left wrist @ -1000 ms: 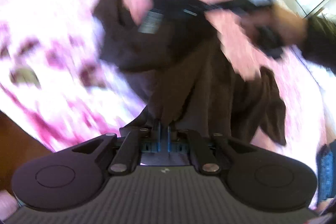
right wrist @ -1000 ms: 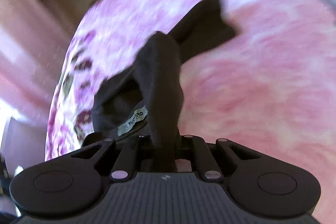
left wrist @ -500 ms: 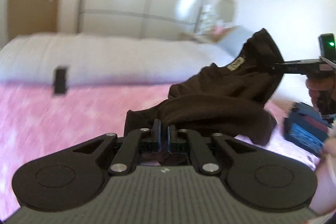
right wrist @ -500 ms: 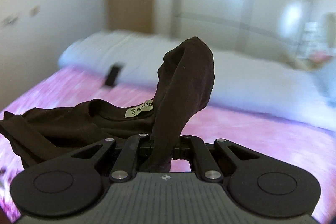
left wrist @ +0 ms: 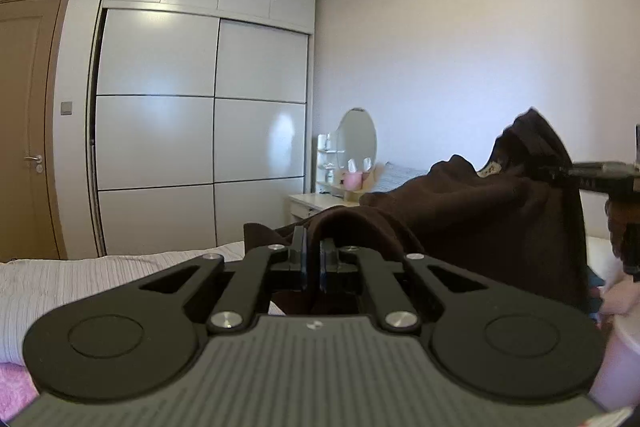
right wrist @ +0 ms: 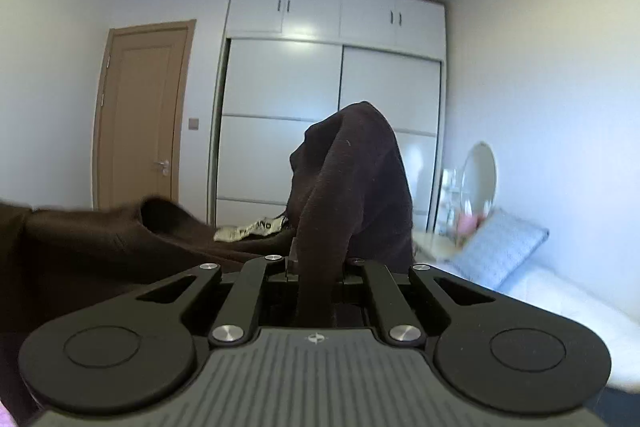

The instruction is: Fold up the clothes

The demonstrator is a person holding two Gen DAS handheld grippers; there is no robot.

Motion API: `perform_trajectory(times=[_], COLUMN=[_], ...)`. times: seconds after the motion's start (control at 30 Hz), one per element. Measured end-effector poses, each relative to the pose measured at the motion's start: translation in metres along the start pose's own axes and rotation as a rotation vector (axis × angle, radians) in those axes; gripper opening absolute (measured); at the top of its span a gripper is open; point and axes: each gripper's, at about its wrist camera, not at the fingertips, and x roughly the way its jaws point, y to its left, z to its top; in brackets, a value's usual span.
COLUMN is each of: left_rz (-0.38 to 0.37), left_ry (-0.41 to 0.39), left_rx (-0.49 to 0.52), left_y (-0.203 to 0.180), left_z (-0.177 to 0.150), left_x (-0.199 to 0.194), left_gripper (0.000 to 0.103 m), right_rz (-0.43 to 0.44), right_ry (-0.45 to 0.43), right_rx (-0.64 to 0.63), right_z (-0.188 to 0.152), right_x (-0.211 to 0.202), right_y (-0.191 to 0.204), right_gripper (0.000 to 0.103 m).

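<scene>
A dark brown shirt [left wrist: 472, 211] hangs in the air, stretched between both grippers. My left gripper [left wrist: 314, 259] is shut on a fold of its fabric, which loops over the fingers. In the left wrist view the right gripper [left wrist: 560, 171] shows at the right edge, pinching the shirt near its neck label [left wrist: 491, 169]. In the right wrist view my right gripper [right wrist: 316, 267] is shut on a bunched fold of the shirt [right wrist: 352, 187] that rises above the fingers; the neck label [right wrist: 248, 229] lies to the left and the cloth stretches away left.
A white wardrobe [left wrist: 200, 107] and a brown door [left wrist: 28, 131] fill the far wall. A dressing table with a round mirror [left wrist: 356, 143] stands at the right. A striped white pillow [left wrist: 80, 279] and a pink bedspread [left wrist: 12, 387] lie below. A grey pillow [right wrist: 500, 247] rests on the bed.
Both grippers have lifted the shirt off the pink bed and tilted up, so the views went from the bedspread to the wardrobe wall. Both kept their hold.
</scene>
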Motion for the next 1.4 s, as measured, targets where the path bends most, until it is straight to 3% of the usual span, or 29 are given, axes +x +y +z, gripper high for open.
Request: perform_trajectory(times=[0.07, 0.17, 0.2, 0.23, 0.27, 0.3, 0.37, 0.43, 0.53, 0.6, 0.7, 0.8, 0.9, 1.03, 1.13, 1.27, 1.4], left_rz=[0.037, 0.116, 0.151, 0.197, 0.244, 0.287, 0.35, 0.395, 0.421, 0.426, 0.404, 0.37, 0.322, 0.188, 0.117, 0.218, 0.429], left_ry=[0.057, 0.199, 0.263, 0.352, 0.448, 0.536, 0.646, 0.715, 0.816, 0.889, 0.978, 1.01, 1.048, 1.108, 1.058, 0.949, 0.962], left_rx=[-0.028, -0.089, -0.107, -0.126, -0.157, -0.192, -0.298, -0.384, -0.45, -0.463, -0.396, -0.321, -0.299, -0.331, -0.351, -0.349, -0.366], left_y=[0.01, 0.034, 0.045, 0.056, 0.067, 0.076, 0.082, 0.082, 0.074, 0.067, 0.056, 0.047, 0.059, 0.075, 0.099, 0.179, 0.28], left_z=[-0.021, -0.084, -0.113, -0.147, -0.184, -0.218, -0.274, -0.316, -0.357, -0.379, -0.398, -0.413, -0.437, -0.454, -0.428, -0.362, -0.338], left_x=[0.043, 0.128, 0.159, 0.189, 0.212, 0.232, 0.24, 0.229, 0.198, 0.179, 0.166, 0.159, 0.167, 0.172, 0.15, 0.069, -0.021], left_gripper=[0.005, 0.018, 0.037, 0.053, 0.052, 0.048, 0.048, 0.054, 0.064, 0.065, 0.068, 0.073, 0.07, 0.001, 0.0, 0.0, 0.0], right_rz=[0.022, 0.077, 0.092, 0.102, 0.113, 0.123, 0.139, 0.148, 0.168, 0.159, 0.153, 0.174, 0.194, 0.222, 0.242, 0.274, 0.306], right_ry=[0.047, 0.153, 0.2, 0.26, 0.32, 0.38, 0.497, 0.591, 0.678, 0.766, 0.873, 0.89, 0.908, 0.932, 0.949, 0.966, 0.982], right_rx=[0.008, 0.016, 0.026, 0.036, 0.045, 0.055, 0.077, 0.104, 0.128, 0.167, 0.223, 0.22, 0.216, 0.212, 0.208, 0.195, 0.179], right_z=[-0.021, -0.08, -0.109, -0.143, -0.176, -0.21, -0.271, -0.313, -0.357, -0.374, -0.387, -0.384, -0.381, -0.376, -0.373, -0.368, -0.364], right_x=[0.044, 0.126, 0.157, 0.189, 0.221, 0.253, 0.307, 0.322, 0.307, 0.286, 0.262, 0.253, 0.244, 0.232, 0.223, 0.222, 0.223], right_y=[-0.005, -0.004, 0.0, 0.0, 0.0, 0.0, -0.001, -0.007, -0.018, -0.018, -0.008, 0.023, 0.053, 0.093, 0.123, 0.172, 0.222], right_gripper=[0.006, 0.007, 0.01, 0.022, 0.051, 0.061, 0.056, 0.056, 0.057, 0.057, 0.058, 0.059, 0.06, 0.06, 0.06, 0.06, 0.063])
